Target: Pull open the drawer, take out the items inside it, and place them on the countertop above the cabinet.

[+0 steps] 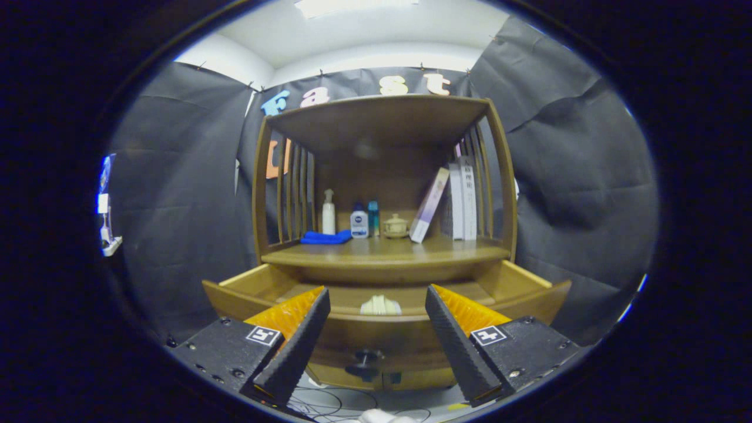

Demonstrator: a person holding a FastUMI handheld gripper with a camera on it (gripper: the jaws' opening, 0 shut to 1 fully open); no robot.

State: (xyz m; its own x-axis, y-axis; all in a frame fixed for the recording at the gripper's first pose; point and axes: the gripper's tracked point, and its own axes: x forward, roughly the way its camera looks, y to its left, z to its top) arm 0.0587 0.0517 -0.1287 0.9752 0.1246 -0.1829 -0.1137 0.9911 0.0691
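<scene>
One pale ribbed item (380, 305) lies in the pulled-out wooden drawer (376, 329), beyond the wide-spread, empty gripper (376, 299).

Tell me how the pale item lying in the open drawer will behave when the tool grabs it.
The pale, ridged item in the open wooden drawer looks soft and lumpy, perhaps folded cloth, so it would probably sag rather than stay stiff. It seems small and likely light. It lies flat, so rolling looks unlikely. The tool is open, with the item beyond its fingers.
</scene>
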